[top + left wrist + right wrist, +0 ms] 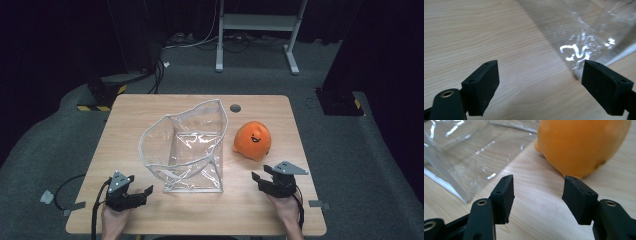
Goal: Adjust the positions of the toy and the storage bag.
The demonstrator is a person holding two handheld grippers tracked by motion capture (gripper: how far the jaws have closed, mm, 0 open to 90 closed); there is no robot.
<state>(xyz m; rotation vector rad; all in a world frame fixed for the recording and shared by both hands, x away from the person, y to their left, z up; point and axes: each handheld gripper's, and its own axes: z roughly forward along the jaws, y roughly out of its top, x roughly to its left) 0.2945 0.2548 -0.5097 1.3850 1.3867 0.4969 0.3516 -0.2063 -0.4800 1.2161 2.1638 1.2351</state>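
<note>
Clear plastic bag (pixel 182 145) mid-table, mouth up; orange smiley plush (pixel 253 140) just right of bag; both grippers' jaws apart, empty; likely hold rim steady, pinch plush low.

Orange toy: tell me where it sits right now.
In the high view the orange toy rests on the table's right half, just right of the clear bag and ahead of the open right gripper.

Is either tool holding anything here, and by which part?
Nothing is held. The left tool and right tool are both open, jaws around bare wooden table.
</note>
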